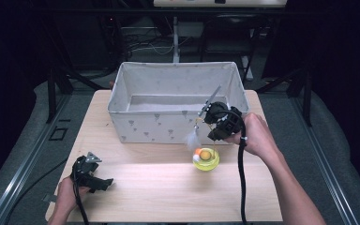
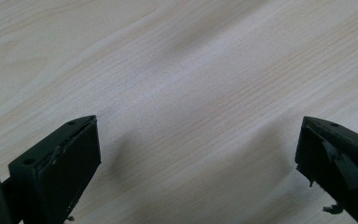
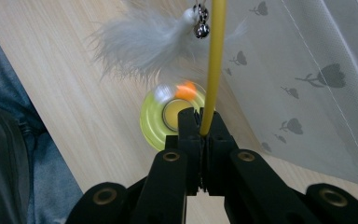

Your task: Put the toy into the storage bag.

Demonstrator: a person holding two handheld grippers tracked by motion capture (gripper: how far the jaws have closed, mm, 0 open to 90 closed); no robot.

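Currently, by component:
Tabletop: light wood-grain tabletop (image 1: 168, 187), carrying every item listed below.
Bin: white rectangular fabric bin with a grey tulip print (image 1: 145, 126), at the far half of the tabletop, open at the top.
Toy base: round yellow-green plastic disc with an orange ball at its centre (image 1: 206, 158), on the tabletop just in front of the bin's front wall, near its right end.
Wand: thin yellow rod (image 3: 213, 65) rising from above the disc, with a white feather tuft (image 3: 142, 49) and small silver bells (image 3: 200, 25) at its upper part.
Right claw: (image 3: 201, 122) jaws pressed together on the yellow rod, directly above the disc; held by the right hand (image 1: 258, 136).
Left claw: (image 2: 196, 163) jaws spread wide with nothing between them, low over bare wood at the near-left corner of the tabletop; held by the left hand (image 1: 68, 192).
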